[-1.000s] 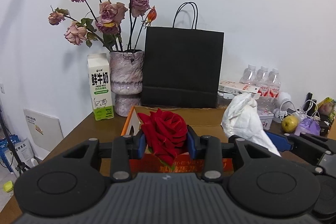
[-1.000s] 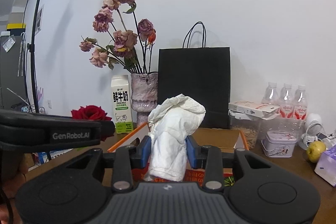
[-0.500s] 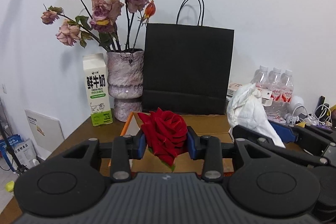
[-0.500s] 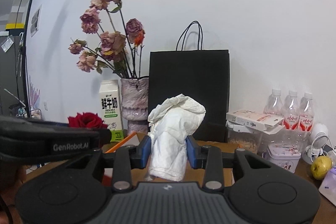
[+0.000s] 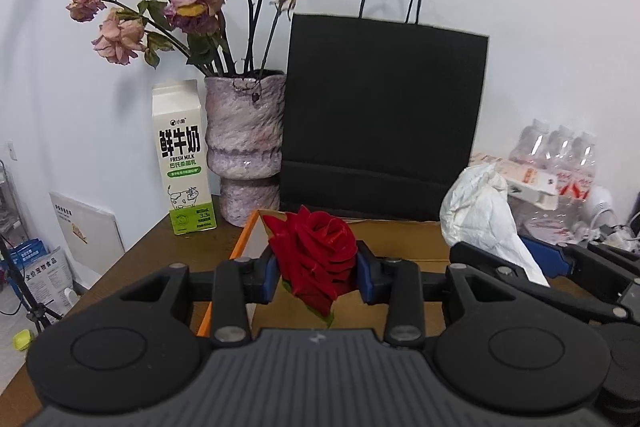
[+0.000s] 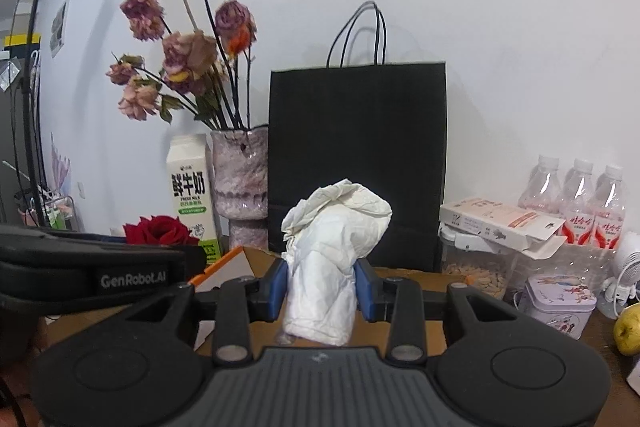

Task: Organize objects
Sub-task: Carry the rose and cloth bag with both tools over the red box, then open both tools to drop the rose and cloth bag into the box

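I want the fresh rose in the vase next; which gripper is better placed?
Left. The left gripper holds the red rose, nearer the vase; the right gripper holds crumpled paper.

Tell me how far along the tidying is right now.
Nothing looks put away yet. In hand: the left gripper is shut on the red rose, and the right gripper is shut on the crumpled tissue, both held above the open cardboard box. Left: setting both down; where isn't shown.
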`<state>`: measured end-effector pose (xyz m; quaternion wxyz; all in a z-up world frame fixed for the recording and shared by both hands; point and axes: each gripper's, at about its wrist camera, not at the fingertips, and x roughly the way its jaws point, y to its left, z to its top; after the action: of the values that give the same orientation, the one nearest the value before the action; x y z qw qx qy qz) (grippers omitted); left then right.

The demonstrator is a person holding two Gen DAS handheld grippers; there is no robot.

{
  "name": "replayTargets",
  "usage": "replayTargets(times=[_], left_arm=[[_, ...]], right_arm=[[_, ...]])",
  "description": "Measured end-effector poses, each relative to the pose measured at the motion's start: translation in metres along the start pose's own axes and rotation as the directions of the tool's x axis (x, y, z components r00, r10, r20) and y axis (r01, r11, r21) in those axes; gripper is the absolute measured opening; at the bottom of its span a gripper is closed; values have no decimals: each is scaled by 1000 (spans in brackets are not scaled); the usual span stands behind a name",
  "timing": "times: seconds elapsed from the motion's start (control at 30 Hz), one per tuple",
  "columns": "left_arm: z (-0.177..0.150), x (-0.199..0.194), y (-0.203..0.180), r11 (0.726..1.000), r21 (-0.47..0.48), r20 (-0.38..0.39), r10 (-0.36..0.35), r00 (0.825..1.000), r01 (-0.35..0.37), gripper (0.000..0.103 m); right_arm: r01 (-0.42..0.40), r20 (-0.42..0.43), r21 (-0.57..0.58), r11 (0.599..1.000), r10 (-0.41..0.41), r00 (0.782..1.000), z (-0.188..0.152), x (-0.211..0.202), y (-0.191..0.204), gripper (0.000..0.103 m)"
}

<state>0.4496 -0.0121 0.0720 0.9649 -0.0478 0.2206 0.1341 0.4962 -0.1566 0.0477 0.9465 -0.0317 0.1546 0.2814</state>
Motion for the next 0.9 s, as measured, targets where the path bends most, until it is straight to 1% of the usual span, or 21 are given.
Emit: replayTargets(times=[0.17, 0.43, 0.53, 0.67, 0.77, 0.8, 0.83, 0.87, 0.9], left_arm=[[9, 27, 2, 1000, -8, -28, 12, 1000, -12, 38], [14, 65, 2, 998, 15, -27, 60, 998, -60, 38], [11, 82, 1, 997, 19, -50, 72, 996, -71, 38], [5, 103, 3, 997, 16, -99, 70, 993, -69, 38], [-1, 115, 4, 998, 18, -145, 70, 987, -68, 39], [-2, 117, 4, 998, 19, -158, 66, 985, -63, 42], [-3, 117, 5, 998, 18, -163, 67, 984, -65, 46], [-3, 117, 7, 998, 15, -163, 69, 984, -68, 59], [-3, 116, 8, 997, 12, -156, 72, 985, -71, 77]], right_arm=[[-3, -43, -4, 1000, 3, 999, -2, 23, -3, 35], [8, -116, 1, 1000, -8, 993, -12, 56, -14, 35], [17, -140, 4, 1000, -16, 990, -17, 65, -17, 35], [28, -171, 18, 999, -25, 985, -24, 77, -23, 35], [32, -201, 16, 999, -28, 979, -29, 86, -25, 40], [30, -209, 13, 999, -26, 978, -31, 88, -25, 45], [28, -215, 14, 1000, -24, 976, -32, 89, -25, 54], [29, -218, 16, 999, -25, 976, -33, 89, -25, 60], [33, -217, 13, 999, -30, 976, -33, 90, -24, 69]])
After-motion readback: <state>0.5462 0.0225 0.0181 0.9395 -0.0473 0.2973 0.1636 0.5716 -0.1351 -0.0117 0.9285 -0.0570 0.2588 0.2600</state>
